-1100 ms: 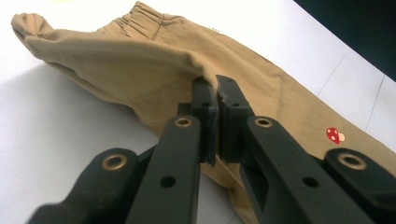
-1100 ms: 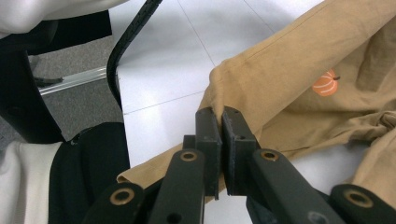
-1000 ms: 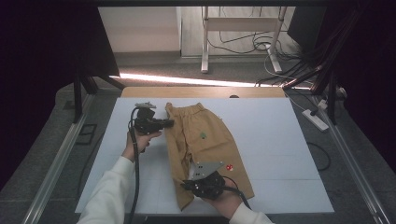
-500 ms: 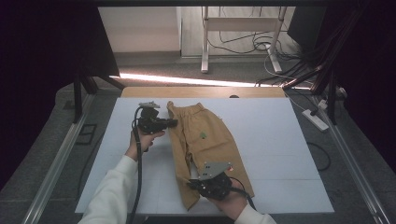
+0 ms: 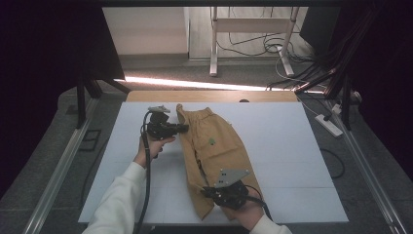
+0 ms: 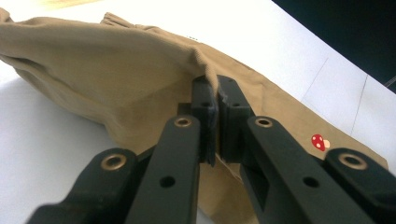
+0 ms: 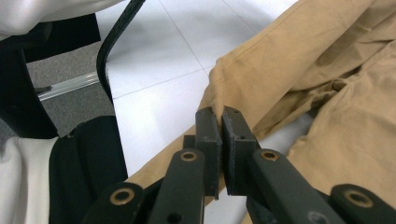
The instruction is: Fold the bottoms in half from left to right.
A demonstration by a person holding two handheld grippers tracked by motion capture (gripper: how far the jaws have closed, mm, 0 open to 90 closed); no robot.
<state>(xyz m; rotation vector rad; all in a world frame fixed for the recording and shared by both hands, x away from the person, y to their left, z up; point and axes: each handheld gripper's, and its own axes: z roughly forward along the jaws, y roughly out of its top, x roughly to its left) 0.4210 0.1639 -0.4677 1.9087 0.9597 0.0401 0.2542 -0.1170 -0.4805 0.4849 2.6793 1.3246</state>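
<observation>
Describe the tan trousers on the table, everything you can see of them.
The tan trousers are small, of a soft cotton-like cloth, with a gathered waistband at the far end, a green mark and a red mushroom patch. They lie folded lengthwise on the white table. The left tongs pinch the waist edge; the right tongs pinch a leg near the hem.

Both forearms wear white long sleeves (image 5: 118, 197), the right cuff showing at about 5 o'clock in the high view. The left gripper (image 6: 215, 95) is matte black, its two flat link arms joined by brass-coloured pivot bushings, with small round holes along each arm and blocky rectangular fingers (image 6: 203, 100) at the tips. The right gripper (image 7: 221, 123) is built alike, with the same brass rings. A grey three-cornered plate (image 5: 231, 175) tops it. A black cable (image 5: 145, 190) trails toward 6 o'clock from the left gripper.
</observation>
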